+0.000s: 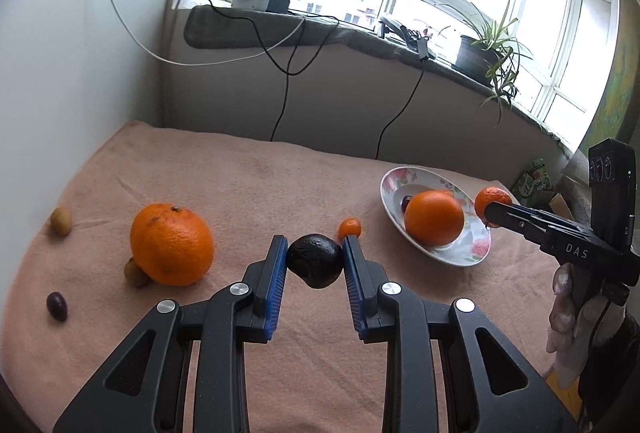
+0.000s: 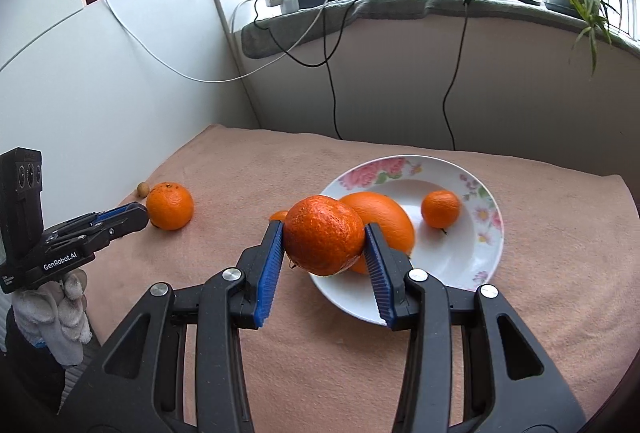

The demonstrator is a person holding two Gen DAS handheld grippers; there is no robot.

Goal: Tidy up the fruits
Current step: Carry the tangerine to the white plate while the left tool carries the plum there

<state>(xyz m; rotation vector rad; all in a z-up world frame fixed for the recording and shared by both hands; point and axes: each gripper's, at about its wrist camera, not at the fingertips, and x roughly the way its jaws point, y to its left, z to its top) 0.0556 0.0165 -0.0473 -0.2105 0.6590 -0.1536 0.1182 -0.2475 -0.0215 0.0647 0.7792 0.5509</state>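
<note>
Gripping dark fruit [image 1: 316,260] in left hand-held gripper [image 1: 315,253], mandarin [image 2: 323,240] in right hand-held gripper [image 2: 324,245]; round skins may slip, mandarin could knock orange [image 2: 384,221] off plate [image 2: 448,265].

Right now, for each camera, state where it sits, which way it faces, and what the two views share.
Left wrist: on the left gripper, facing the window; jaws clamp a dark fruit; right gripper and gloved hand show.
Right wrist: on the right gripper, facing the window; jaws clamp a mandarin; left gripper shows.
Shared: floral plate, big orange.
</note>
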